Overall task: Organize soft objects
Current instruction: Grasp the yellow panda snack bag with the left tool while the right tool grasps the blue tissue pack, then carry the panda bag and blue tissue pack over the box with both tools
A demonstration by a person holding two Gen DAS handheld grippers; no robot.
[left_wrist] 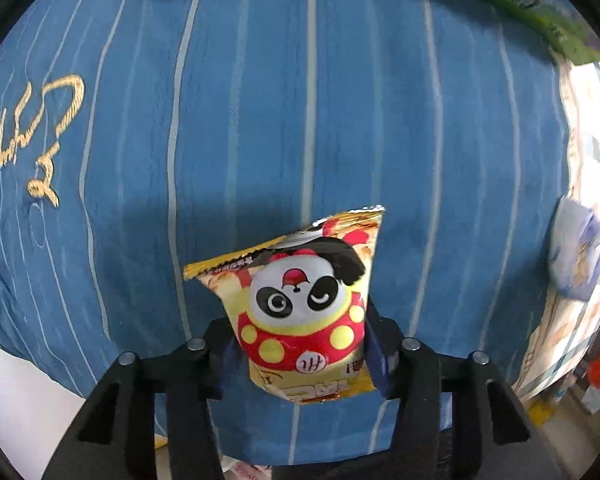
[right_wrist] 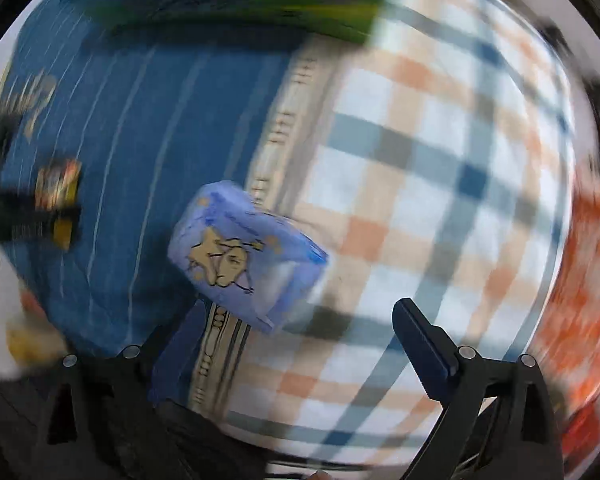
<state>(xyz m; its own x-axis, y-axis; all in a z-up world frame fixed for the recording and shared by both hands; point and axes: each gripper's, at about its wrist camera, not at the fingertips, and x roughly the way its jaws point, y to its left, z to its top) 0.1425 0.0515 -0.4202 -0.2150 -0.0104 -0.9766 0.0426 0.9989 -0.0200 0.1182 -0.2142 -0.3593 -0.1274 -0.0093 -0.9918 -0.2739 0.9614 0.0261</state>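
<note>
My left gripper (left_wrist: 300,352) is shut on a yellow snack bag with a panda print (left_wrist: 300,304) and holds it above a blue striped cushion (left_wrist: 300,100). In the blurred right wrist view, my right gripper (right_wrist: 300,344) is open and empty. A pale blue tissue pack with a star cartoon (right_wrist: 244,256) lies just beyond its left finger, at the seam between the blue cushion (right_wrist: 140,160) and a plaid cushion (right_wrist: 440,180). The snack bag (right_wrist: 58,200) and left gripper show at the far left. The tissue pack also shows in the left wrist view (left_wrist: 576,252) at the right edge.
Gold script is embroidered on the blue cushion (left_wrist: 48,140). A green item (right_wrist: 260,12) lies beyond the cushions. An orange-red thing (right_wrist: 580,280) sits to the right of the plaid cushion. A white surface (left_wrist: 20,392) shows at lower left.
</note>
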